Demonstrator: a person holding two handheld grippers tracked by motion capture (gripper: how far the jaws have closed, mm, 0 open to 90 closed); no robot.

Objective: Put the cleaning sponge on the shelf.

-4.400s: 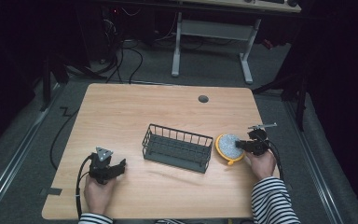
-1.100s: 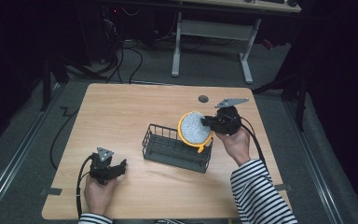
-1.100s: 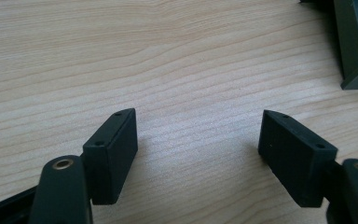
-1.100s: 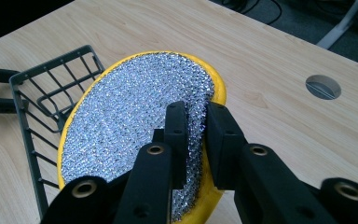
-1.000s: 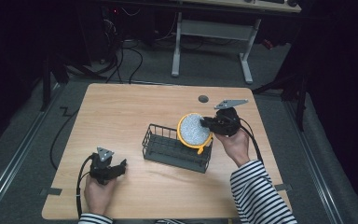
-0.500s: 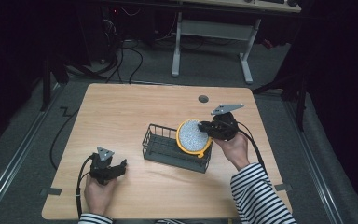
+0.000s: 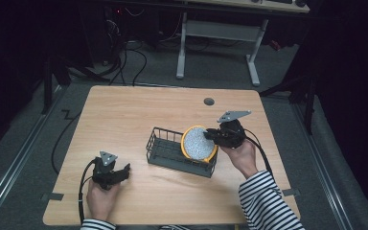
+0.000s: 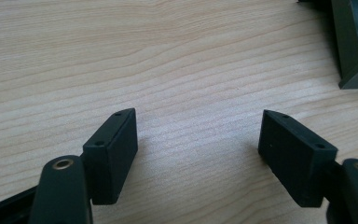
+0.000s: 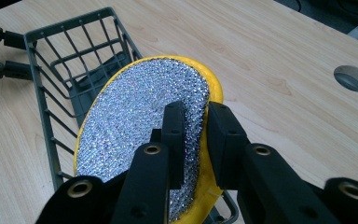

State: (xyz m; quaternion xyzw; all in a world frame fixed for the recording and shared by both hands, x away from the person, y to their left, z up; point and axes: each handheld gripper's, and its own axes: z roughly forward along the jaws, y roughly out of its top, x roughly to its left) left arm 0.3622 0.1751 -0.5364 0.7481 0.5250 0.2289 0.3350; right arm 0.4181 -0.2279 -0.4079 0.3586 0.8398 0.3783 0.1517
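Observation:
A round yellow sponge with a silver scouring face [image 7: 199, 143] [image 9: 135, 126] stands on edge over the right end of a dark wire basket [image 7: 167, 152] [image 9: 70, 60]. My right gripper [image 7: 212, 136] [image 9: 196, 122] is shut on its rim, one jaw on the silver face and one on the yellow back. Whether the sponge touches the basket I cannot tell. My left gripper [image 7: 117, 173] [image 8: 198, 140] rests low over the wooden table [image 7: 124, 115] near the front left, open, with bare wood between its jaws.
A grey cable hole [image 7: 209, 101] [image 9: 353, 78] sits in the table behind the basket. A black cable [image 7: 62, 139] hangs off the table's left edge. A desk frame [image 7: 220, 43] stands on the floor beyond the table.
My right gripper picked the sponge up from the table at the right, carried it left and tipped it on edge, then lowered it toward the basket's right end. The left gripper stayed put.

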